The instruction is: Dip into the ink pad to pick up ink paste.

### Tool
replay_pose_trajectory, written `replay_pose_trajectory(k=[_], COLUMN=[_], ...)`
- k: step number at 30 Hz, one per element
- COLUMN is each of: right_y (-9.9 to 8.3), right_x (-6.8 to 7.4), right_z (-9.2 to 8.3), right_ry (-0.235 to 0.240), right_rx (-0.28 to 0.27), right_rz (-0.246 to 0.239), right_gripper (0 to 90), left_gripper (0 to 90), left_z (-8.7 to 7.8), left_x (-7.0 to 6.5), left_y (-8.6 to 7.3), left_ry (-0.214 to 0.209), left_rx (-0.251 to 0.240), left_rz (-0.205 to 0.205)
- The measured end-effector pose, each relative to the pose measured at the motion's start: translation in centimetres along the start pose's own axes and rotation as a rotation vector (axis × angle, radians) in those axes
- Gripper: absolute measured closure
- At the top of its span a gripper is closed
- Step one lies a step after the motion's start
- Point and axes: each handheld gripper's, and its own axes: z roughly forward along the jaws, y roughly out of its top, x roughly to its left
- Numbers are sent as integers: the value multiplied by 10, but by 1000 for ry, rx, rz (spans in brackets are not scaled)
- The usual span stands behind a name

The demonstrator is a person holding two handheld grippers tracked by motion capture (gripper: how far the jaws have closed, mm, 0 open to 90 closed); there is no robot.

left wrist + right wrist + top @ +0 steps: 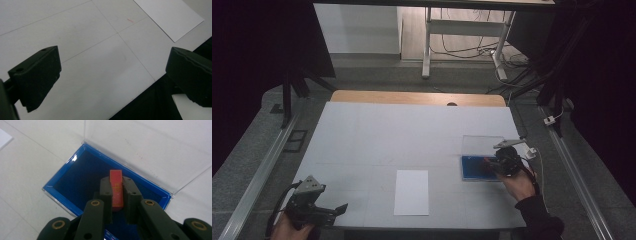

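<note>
A blue-lined box (475,167) (75,173) lies on the right of the white table cover, its clear lid (482,145) (140,147) open and laid flat behind it. My right gripper (492,164) (117,185) hangs over the box's inside, shut on a small red-orange flat block (116,187) that stands upright between the jaws. My left gripper (339,209) (112,72) rests at the table's front left corner, open wide with nothing between its fingers. A white sheet of paper (411,192) (168,16) lies flat near the front middle.
The table's front edge (140,93) runs just under the left gripper, with dark floor beyond. A white cable and plug (530,150) lie right of the box. Desk legs and cables (462,45) stand beyond the far edge.
</note>
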Motion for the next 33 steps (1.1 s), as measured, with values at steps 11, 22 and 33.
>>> replay_pose_trajectory(k=[11,22,33], right_y=[0,-1,-1], right_x=[2,0,2], right_z=[1,1,0], right_ry=[-7,4,-4], right_rx=[-2,-3,-6], right_rz=[-9,13,2], right_gripper=[805,804,801], left_gripper=[5,5,6], left_z=[0,0,1], left_x=[0,0,0], left_y=[0,0,0], left_ry=[0,0,-1], left_rx=[2,2,3], left_rz=[2,2,3])
